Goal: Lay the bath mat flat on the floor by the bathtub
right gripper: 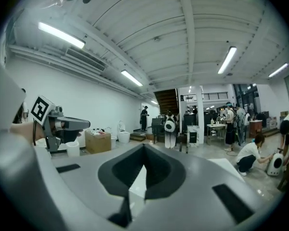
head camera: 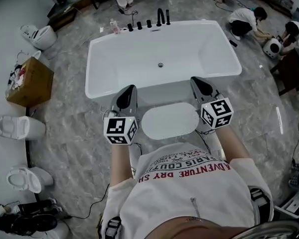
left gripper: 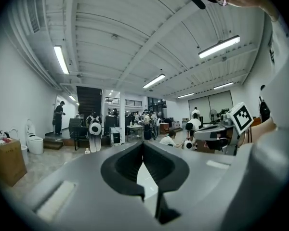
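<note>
— Fingers (head camera: 125,99), left gripper (head camera: 132,87) and right gripper (head camera: 195,79)?
— Clenched tight on both, gripping nothing.
— Bath mat (head camera: 170,120)?
— Flat on floor (head camera: 74,128), just beside bathtub (head camera: 94,68), between both grippers, touching neither.

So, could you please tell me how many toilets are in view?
3, left of the bathtub: far toilet, middle toilet, near toilet; others may be hidden.
</note>
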{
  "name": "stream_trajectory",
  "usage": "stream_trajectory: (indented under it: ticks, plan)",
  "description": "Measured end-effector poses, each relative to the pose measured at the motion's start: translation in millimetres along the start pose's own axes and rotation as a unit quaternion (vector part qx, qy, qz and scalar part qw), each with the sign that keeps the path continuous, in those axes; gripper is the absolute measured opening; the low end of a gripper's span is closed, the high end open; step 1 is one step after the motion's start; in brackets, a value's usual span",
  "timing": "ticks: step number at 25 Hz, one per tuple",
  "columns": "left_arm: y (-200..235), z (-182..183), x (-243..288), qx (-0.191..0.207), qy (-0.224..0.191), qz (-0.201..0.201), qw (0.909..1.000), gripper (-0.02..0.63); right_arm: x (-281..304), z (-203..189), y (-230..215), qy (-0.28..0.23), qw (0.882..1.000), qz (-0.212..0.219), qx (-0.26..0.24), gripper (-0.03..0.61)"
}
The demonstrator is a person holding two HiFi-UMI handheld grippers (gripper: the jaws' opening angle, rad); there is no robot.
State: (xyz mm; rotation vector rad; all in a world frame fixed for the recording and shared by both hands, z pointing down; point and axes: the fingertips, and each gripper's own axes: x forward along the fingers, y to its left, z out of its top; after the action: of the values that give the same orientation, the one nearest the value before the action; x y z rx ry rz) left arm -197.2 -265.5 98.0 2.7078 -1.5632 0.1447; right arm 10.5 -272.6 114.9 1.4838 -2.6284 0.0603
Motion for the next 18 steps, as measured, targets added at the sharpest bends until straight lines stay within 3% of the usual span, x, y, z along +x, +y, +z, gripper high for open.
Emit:
stream_trajectory:
  ticks: [5,18]
  plan:
    - [13.9,-0.4,-8.0,-0.028,-0.007,0.007,0.9996,0.012,10.3,7.2,16.8,-0.005,1.000,0.001,-0.014,0.009]
    - [34.7,-23.9,-21.0,-0.032,0.012,0.013,0.9993,0.012,27.9,-8.2,43.3,-0.008,1.000,0.006,0.009,0.009]
